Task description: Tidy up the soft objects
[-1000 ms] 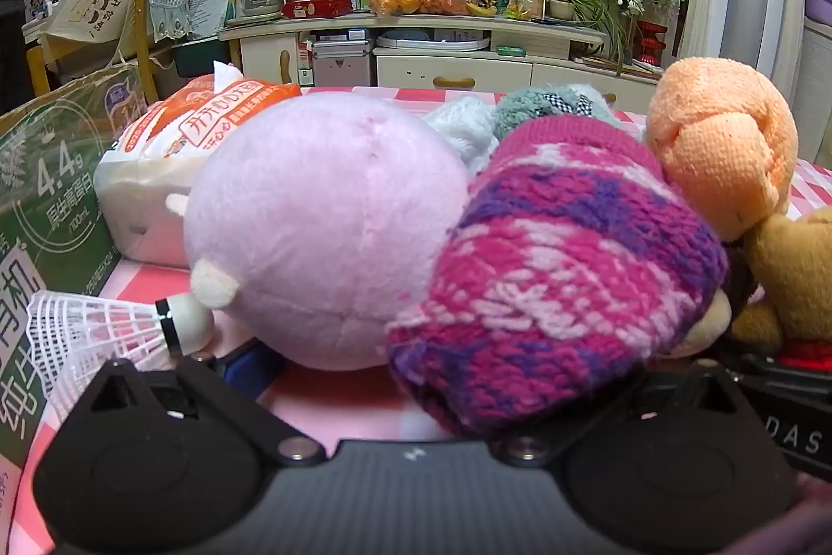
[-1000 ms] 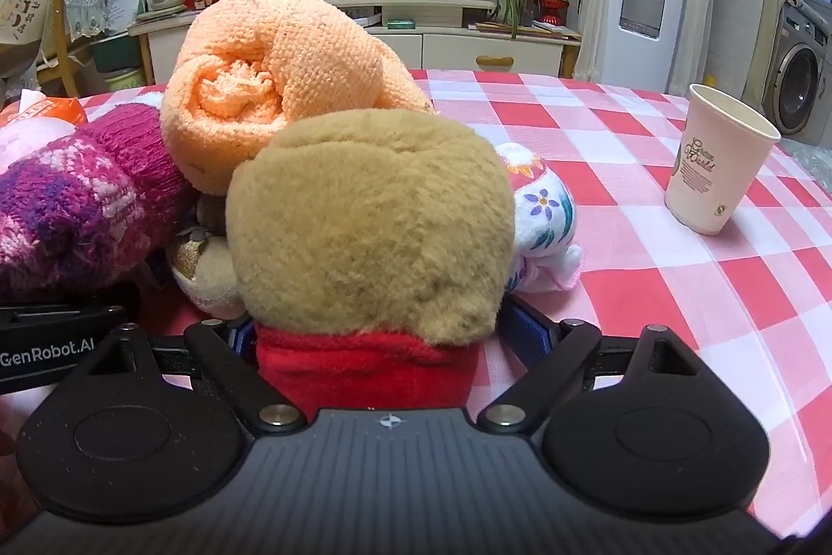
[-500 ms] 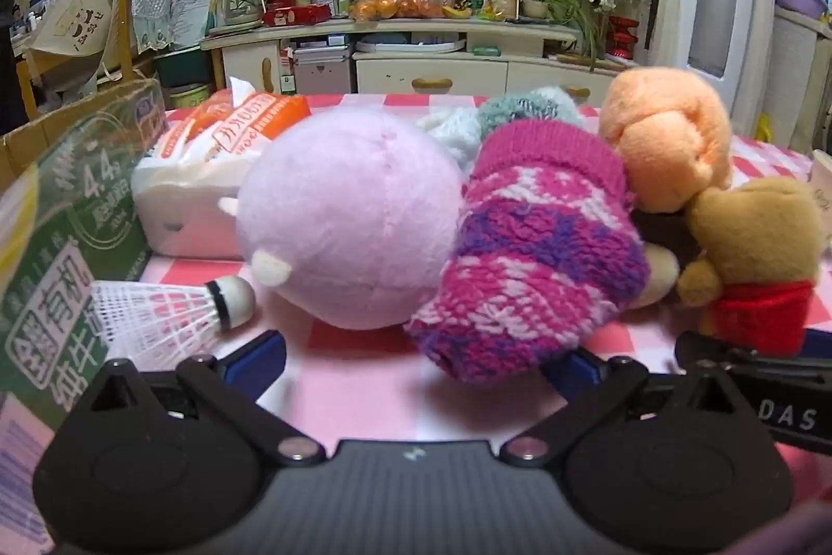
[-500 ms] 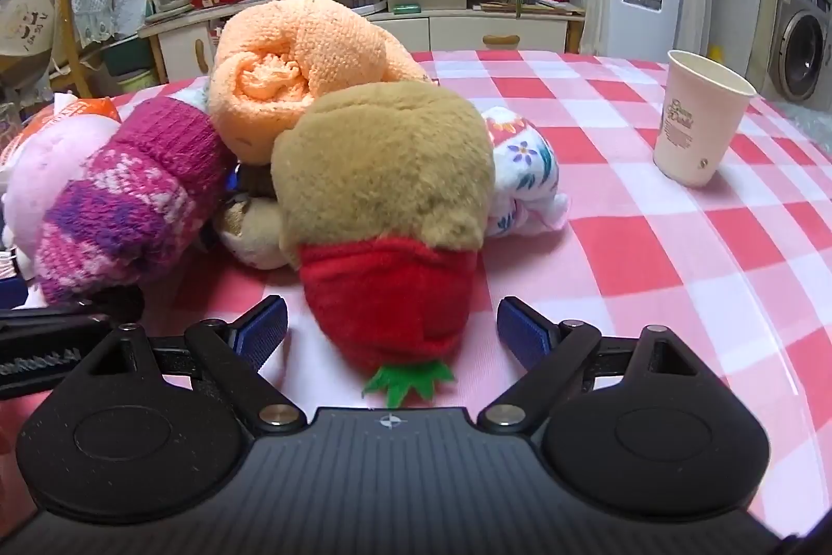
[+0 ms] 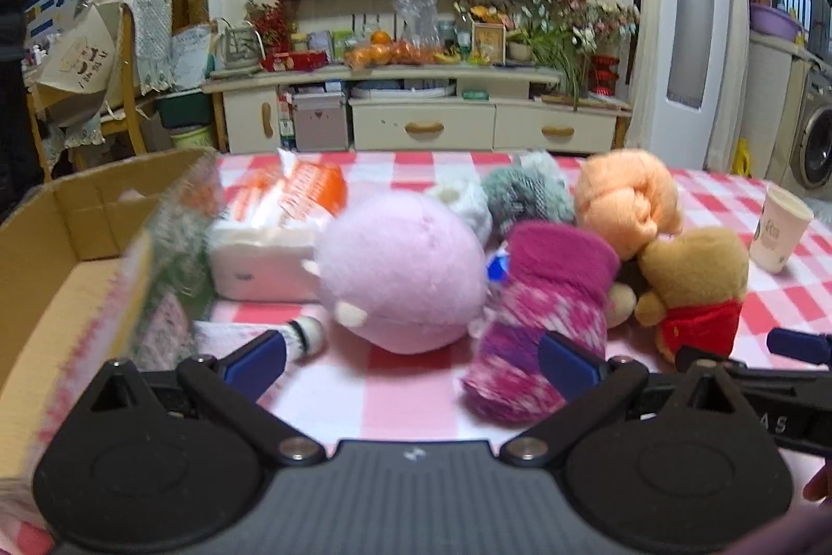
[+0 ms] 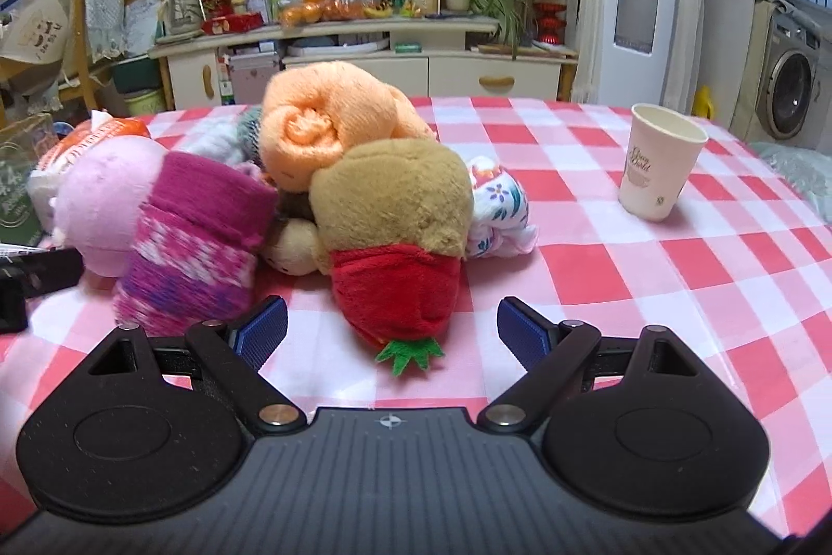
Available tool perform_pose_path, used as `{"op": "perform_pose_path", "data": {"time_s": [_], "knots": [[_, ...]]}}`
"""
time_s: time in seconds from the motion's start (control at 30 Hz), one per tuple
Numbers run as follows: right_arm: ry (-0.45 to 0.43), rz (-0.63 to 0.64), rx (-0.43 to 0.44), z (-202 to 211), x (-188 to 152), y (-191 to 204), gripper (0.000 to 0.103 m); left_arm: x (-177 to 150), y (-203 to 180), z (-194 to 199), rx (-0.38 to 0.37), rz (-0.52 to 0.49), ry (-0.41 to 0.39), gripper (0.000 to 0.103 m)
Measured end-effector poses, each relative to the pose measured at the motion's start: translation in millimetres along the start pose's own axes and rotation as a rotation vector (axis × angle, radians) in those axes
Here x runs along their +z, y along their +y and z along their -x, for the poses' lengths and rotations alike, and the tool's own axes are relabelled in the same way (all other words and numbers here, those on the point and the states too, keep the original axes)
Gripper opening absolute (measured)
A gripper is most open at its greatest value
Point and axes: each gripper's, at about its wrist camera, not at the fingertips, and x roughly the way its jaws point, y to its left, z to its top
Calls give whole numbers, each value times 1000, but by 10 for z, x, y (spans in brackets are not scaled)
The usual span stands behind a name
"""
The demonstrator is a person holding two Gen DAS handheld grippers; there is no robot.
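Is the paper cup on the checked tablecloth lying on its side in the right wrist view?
No, the paper cup stands upright on the tablecloth, with its open mouth facing up.

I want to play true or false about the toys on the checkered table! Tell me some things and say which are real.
1. The paper cup is standing upright on the tablecloth. True.
2. The right gripper is squeezing the brown plush in the red strawberry suit. False: its jaws are open and the plush lies free between and ahead of them.
3. The rolled orange towel sits on top of the pile. True.
4. The pink round plush is inside the cardboard box. False: it lies on the table beside the box.
5. The left gripper is open and holds nothing. True.
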Motion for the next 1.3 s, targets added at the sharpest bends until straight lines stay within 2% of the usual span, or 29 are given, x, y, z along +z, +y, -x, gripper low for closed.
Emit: {"op": "perform_pose_path", "data": {"time_s": [0.47, 0.67, 0.97, 1.3], "knots": [[-102, 74, 65, 258, -91, 273, 103, 66, 519, 523, 94, -3, -69, 102], [-151, 128, 109, 479, -99, 458, 103, 72, 783, 711, 118, 32, -99, 102], [-200, 237, 179, 796, -167, 733, 103, 32, 1127, 846, 151, 101, -126, 102], [-249, 274, 251, 1061, -114, 853, 103, -11, 1357, 936, 174, 146, -147, 102]]}}
